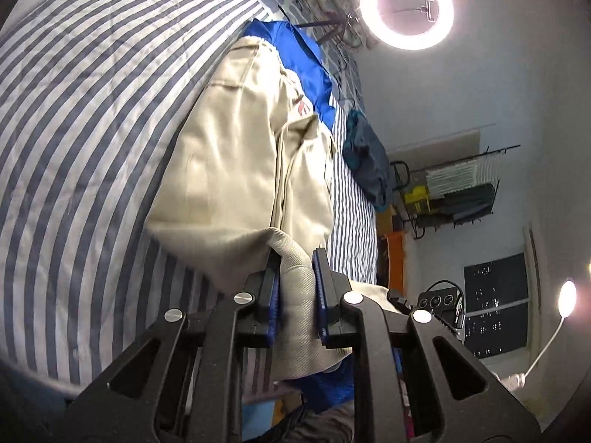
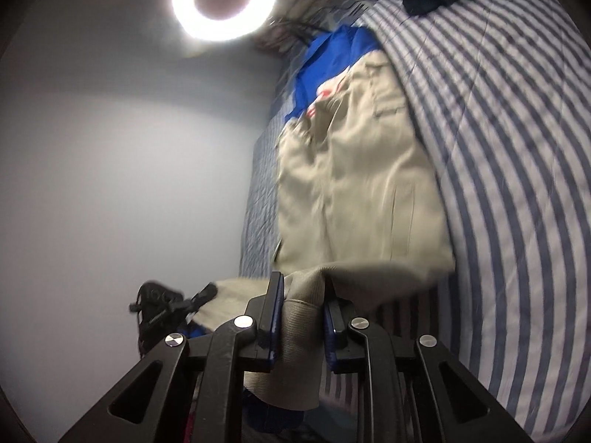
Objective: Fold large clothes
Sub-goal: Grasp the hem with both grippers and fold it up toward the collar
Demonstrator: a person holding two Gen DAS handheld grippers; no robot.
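Observation:
A beige jacket with a blue lining (image 1: 236,147) lies spread on the striped bed cover (image 1: 92,129). My left gripper (image 1: 297,258) is shut on a bunched beige hem of that jacket, with cloth filling the gap between the blue pads. In the right wrist view the same beige jacket (image 2: 362,177) stretches away over the striped bed cover (image 2: 517,184), somewhat blurred. My right gripper (image 2: 303,288) is shut on another part of the beige hem, which hangs down between its fingers. Blue lining (image 2: 332,59) shows at the jacket's far end.
A dark teal garment (image 1: 365,158) lies on the bed beyond the jacket. A wire rack (image 1: 454,188) with folded items stands by the wall, next to a dark window (image 1: 495,306). A ring light (image 1: 406,7) glows overhead. The other gripper's black body (image 2: 162,306) shows low in the right view.

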